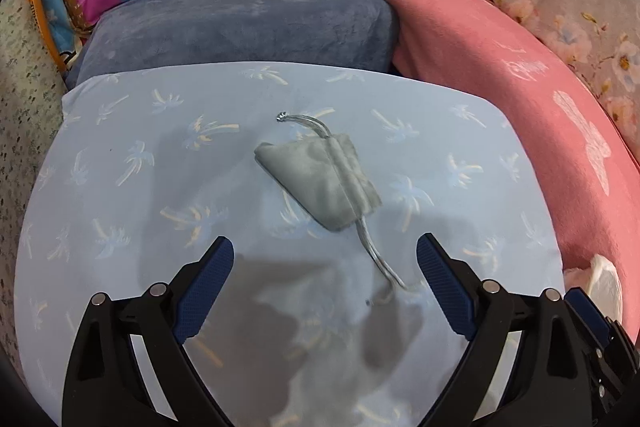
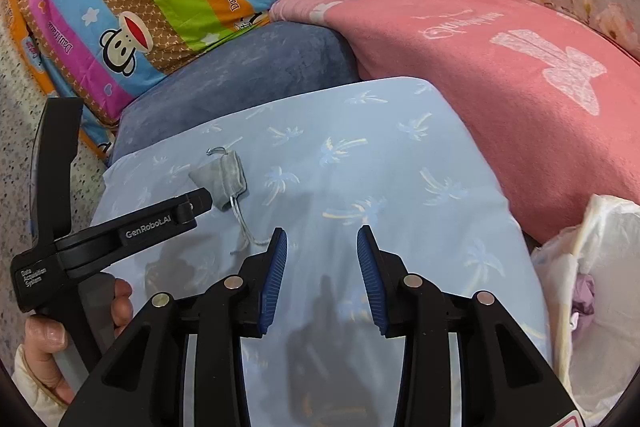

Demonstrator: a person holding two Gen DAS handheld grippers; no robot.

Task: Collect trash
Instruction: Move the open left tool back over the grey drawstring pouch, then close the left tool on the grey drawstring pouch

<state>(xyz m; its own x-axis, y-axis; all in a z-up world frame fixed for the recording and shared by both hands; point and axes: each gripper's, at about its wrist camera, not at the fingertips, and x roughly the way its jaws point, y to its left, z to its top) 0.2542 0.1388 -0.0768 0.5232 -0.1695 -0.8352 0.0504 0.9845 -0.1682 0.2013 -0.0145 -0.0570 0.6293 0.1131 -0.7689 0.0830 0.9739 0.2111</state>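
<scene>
Spread wide, the left gripper (image 1: pixel 325 255) hovers over a pale blue pillow (image 1: pixel 140 187) with nothing between its blue pads — the drawstring of a small grey pouch (image 1: pixel 320 179) trails down between them. Just ahead, the pouch lies flat on the pillow. Further right, the right gripper (image 2: pixel 322 247) is parted too, empty, beside a white plastic bag (image 2: pixel 600 267). Beyond lie a grey-blue cushion (image 1: pixel 240 23) and a pink blanket (image 1: pixel 480 47).
</scene>
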